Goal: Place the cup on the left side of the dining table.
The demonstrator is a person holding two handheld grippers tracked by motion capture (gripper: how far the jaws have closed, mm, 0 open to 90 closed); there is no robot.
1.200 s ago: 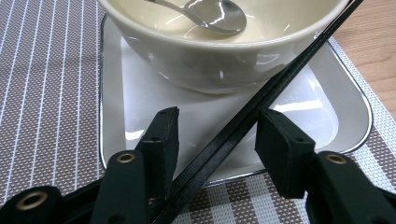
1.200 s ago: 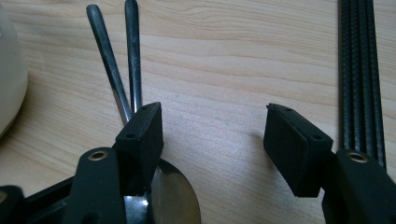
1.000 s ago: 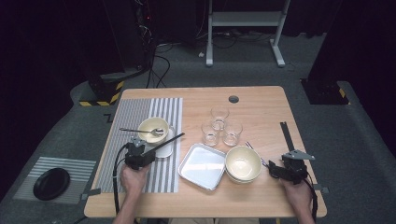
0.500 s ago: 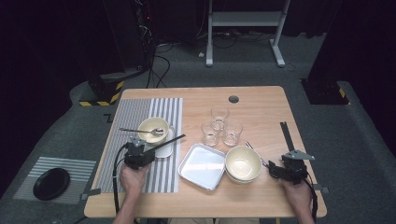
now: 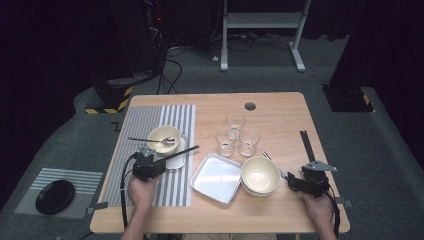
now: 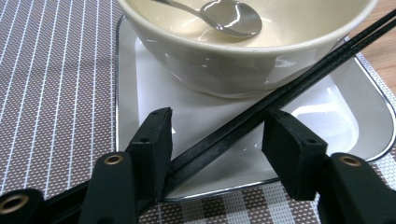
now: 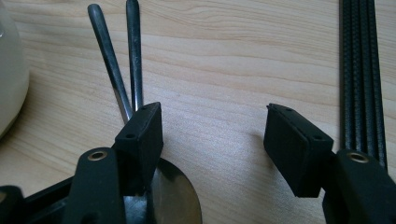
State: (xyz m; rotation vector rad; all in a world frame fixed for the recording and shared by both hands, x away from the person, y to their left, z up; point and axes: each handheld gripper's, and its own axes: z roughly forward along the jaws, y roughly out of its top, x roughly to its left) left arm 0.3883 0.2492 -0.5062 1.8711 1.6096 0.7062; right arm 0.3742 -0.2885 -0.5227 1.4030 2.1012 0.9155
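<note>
Landmark: small tray (image 5: 176,156) on the striped placemat (image 5: 131,150).

On the small tray: cream bowl (image 5: 164,138) holding a spoon (image 5: 152,141). Right of it: larger empty tray (image 5: 216,178), second bowl (image 5: 260,175), three glasses (image 5: 235,135) behind.

Black chopsticks (image 6: 261,105) lie aslant across the small tray, long axis from near-left to far-right, far end leaning on the bowl's wall.

Left gripper (image 6: 217,140): fingers released, have just been opening; chopsticks pass between them, nearer the left finger.

Right gripper (image 7: 212,128), far right: fingers released over bare surface, spoons (image 7: 122,70) beside them.
</note>
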